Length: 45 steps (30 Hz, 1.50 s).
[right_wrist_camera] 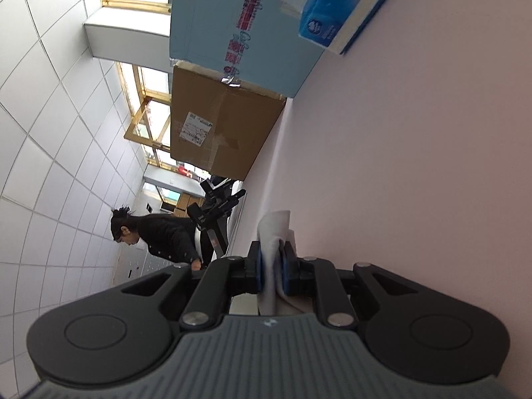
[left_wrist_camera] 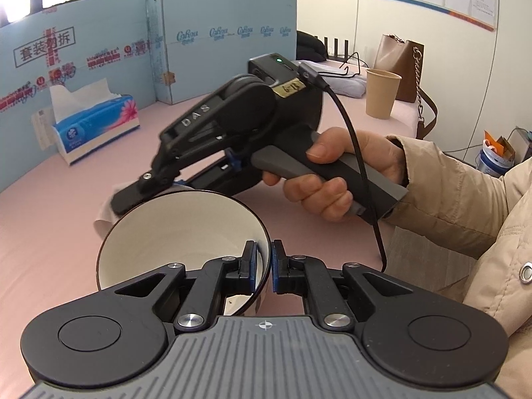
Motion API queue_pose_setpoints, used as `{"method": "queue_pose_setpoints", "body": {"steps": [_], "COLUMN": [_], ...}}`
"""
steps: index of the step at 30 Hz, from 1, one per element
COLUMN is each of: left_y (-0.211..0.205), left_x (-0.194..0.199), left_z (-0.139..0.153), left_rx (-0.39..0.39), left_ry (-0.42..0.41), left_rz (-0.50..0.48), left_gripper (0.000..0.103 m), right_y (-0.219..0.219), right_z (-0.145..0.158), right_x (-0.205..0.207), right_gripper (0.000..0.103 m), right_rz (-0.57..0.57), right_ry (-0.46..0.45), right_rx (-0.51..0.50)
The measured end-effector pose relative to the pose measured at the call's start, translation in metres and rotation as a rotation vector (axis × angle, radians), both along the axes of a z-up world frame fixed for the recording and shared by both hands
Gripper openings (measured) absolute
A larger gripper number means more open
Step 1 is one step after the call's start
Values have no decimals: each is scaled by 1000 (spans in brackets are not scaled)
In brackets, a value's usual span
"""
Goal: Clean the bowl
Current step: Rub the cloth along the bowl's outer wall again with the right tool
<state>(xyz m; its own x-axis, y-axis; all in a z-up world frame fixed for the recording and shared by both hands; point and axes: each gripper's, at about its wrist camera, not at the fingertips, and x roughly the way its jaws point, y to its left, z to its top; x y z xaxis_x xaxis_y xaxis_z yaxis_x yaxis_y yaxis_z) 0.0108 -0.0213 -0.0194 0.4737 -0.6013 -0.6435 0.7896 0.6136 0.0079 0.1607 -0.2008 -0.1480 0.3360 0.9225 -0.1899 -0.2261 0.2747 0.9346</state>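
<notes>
A bowl [left_wrist_camera: 173, 232], white inside with a dark rim and dark outside, is tilted on its side above the pink table. My left gripper [left_wrist_camera: 264, 259] is shut on the bowl's rim, one pad inside and one outside. My right gripper [left_wrist_camera: 133, 196] lies rolled on its side just behind the bowl's far rim. It is shut on a white tissue [left_wrist_camera: 104, 214], which shows between its blue pads in the right wrist view [right_wrist_camera: 272, 249]. The right gripper [right_wrist_camera: 273, 259] points along the table in that view.
A blue tissue box [left_wrist_camera: 96, 126] stands at the back left, also in the right wrist view [right_wrist_camera: 345, 10]. Light blue cartons [left_wrist_camera: 226, 50] wall the back. A paper cup [left_wrist_camera: 382, 93] and a brown bag [left_wrist_camera: 404, 66] stand at the right. The pink table [left_wrist_camera: 43, 249] spreads to the left.
</notes>
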Motion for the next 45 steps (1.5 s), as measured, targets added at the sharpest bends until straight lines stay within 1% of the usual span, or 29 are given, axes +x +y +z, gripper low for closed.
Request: {"method": "queue_pose_setpoints", "body": {"steps": [4, 8, 14, 23, 30, 40, 45], "left_y": [0, 0, -1, -1, 0, -3, -10], "left_x": [0, 0, 0, 0, 0, -3, -2], "left_z": [0, 0, 0, 0, 1, 2, 4], "left_rx": [-5, -7, -3, -2, -5, 3, 12], "left_ry": [3, 6, 2, 5, 5, -2, -14], "left_rz": [8, 13, 19, 36, 54, 81, 123], "left_gripper": [12, 13, 13, 15, 17, 17, 23], "right_y": [9, 3, -23, -50, -57, -61, -61], "right_z": [2, 1, 3, 1, -1, -6, -5], "right_x": [5, 2, -15, -40, -54, -81, -95], "right_gripper": [16, 16, 16, 16, 16, 16, 16], "right_rz": [44, 42, -17, -94, -137, -157, -143], "right_ry": [-2, -8, -23, -31, -23, -18, -29], "right_rx": [-8, -8, -18, 12, 35, 68, 84]}}
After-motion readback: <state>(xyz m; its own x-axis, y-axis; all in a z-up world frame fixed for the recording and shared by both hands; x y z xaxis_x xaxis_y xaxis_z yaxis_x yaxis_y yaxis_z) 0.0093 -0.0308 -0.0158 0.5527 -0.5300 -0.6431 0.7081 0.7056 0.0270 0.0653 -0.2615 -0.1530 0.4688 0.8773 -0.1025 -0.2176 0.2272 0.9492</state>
